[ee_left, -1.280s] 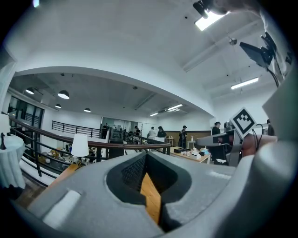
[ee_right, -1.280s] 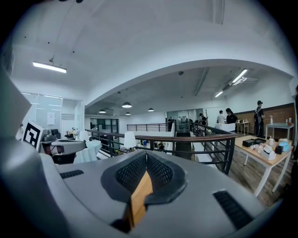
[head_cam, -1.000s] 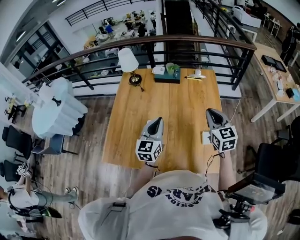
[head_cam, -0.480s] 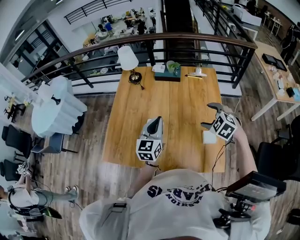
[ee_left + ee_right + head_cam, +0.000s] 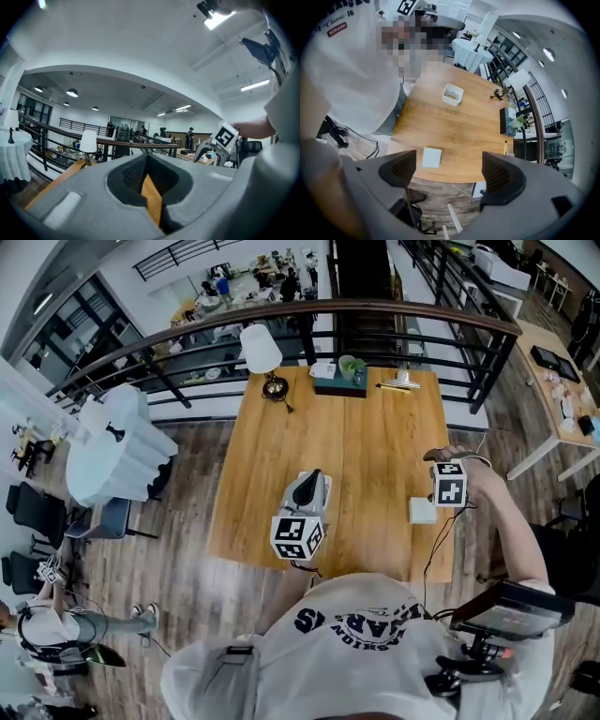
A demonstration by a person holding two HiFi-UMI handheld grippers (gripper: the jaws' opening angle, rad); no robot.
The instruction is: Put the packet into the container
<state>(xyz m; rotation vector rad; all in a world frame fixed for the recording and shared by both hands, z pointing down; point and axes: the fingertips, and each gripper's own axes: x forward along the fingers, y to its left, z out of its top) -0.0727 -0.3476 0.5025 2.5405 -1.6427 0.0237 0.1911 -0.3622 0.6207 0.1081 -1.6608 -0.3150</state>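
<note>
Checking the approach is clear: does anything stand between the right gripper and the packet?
Nothing visible does. The right gripper points down at the packet. Its jaws have just been opening, with nothing between them. Only bare table surrounds the packet.

A wooden table (image 5: 370, 451) carries a white-shaded lamp (image 5: 262, 354) at its far left corner, a dark tray (image 5: 337, 387) at the far middle and a pen (image 5: 388, 387) far right. A flat white packet (image 5: 423, 510) lies at the near right edge, and a small white container (image 5: 452, 93) sits toward the near left.
</note>
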